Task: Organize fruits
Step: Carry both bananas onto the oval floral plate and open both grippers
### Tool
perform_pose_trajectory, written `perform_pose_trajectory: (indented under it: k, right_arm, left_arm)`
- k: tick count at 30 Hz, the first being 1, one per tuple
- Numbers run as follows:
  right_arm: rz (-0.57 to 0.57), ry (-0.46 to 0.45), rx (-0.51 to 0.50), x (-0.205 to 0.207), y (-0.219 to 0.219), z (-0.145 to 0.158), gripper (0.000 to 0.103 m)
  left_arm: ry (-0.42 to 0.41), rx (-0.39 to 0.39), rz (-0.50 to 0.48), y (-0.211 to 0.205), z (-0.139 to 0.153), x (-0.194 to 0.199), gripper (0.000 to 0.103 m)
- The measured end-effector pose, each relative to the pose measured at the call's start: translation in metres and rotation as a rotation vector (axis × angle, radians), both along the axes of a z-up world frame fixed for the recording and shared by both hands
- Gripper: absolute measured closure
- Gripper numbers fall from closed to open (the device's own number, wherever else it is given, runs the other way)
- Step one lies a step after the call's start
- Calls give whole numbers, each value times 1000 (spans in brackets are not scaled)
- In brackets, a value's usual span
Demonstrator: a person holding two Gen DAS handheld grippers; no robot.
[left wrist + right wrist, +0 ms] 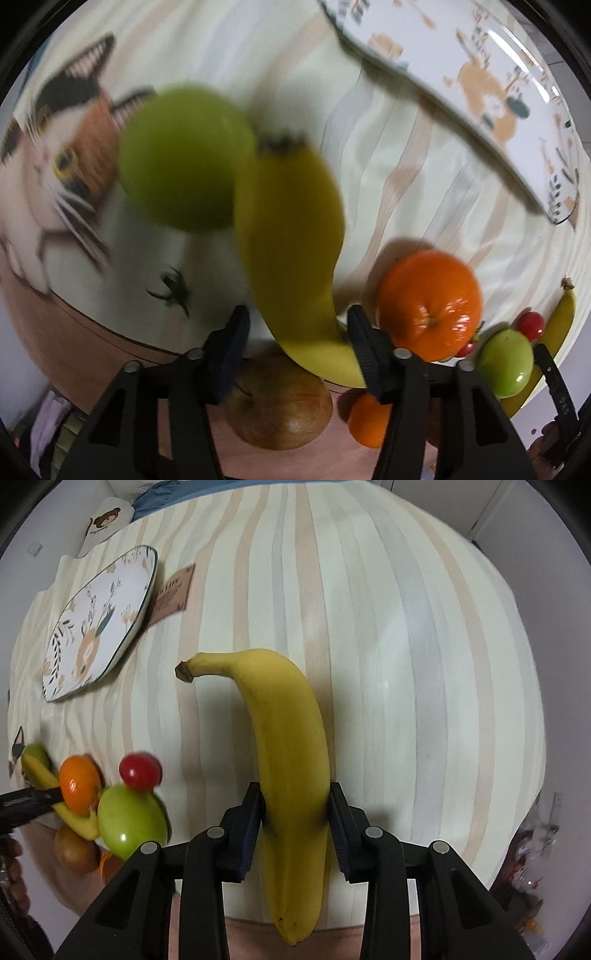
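In the left wrist view a blurred yellow banana [291, 236] runs between the fingers of my left gripper [298, 317]. It lies against the right finger, with a gap to the left finger, so the jaws are open. A blurred green apple [184, 158] sits beside it over a cat-print surface [55, 166]. In the right wrist view my right gripper [295, 790] points down at the striped cloth [406, 646] and is shut on a second banana [291, 757], both pads pressing its sides.
An orange [430, 304], a green apple [506, 363], a red cherry tomato [530, 325], a brown apple [279, 402] and a small orange [369, 421] cluster near the cloth's front edge. A floral plate [96, 624] lies at the far left, a brown card [173, 594] beside it.
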State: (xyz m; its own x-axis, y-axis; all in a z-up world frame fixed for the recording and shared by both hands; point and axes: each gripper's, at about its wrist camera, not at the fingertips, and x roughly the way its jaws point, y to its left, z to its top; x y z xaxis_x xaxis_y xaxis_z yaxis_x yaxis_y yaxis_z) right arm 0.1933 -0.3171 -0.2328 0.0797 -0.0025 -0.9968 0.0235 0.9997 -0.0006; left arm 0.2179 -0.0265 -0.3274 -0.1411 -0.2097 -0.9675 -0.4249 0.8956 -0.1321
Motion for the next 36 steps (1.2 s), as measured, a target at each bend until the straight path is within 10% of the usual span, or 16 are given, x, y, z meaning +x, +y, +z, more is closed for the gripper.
perform_pose_trajectory:
  k: [7, 14, 24, 36]
  right_arm:
    - [-32, -16, -31, 11, 9, -23, 49]
    - [-21, -90, -103, 4, 33, -24, 65]
    - [-72, -133, 81, 7, 45, 23, 66]
    - [-85, -147, 334, 40, 73, 82, 66]
  left_arm:
    - [-64, 51, -30, -17, 0, -9, 69]
    - [-179, 134, -99, -26, 40, -7, 72]
    - [-288, 65, -83, 42, 158, -34, 72]
    - [-347, 39, -53, 39, 173, 18, 72]
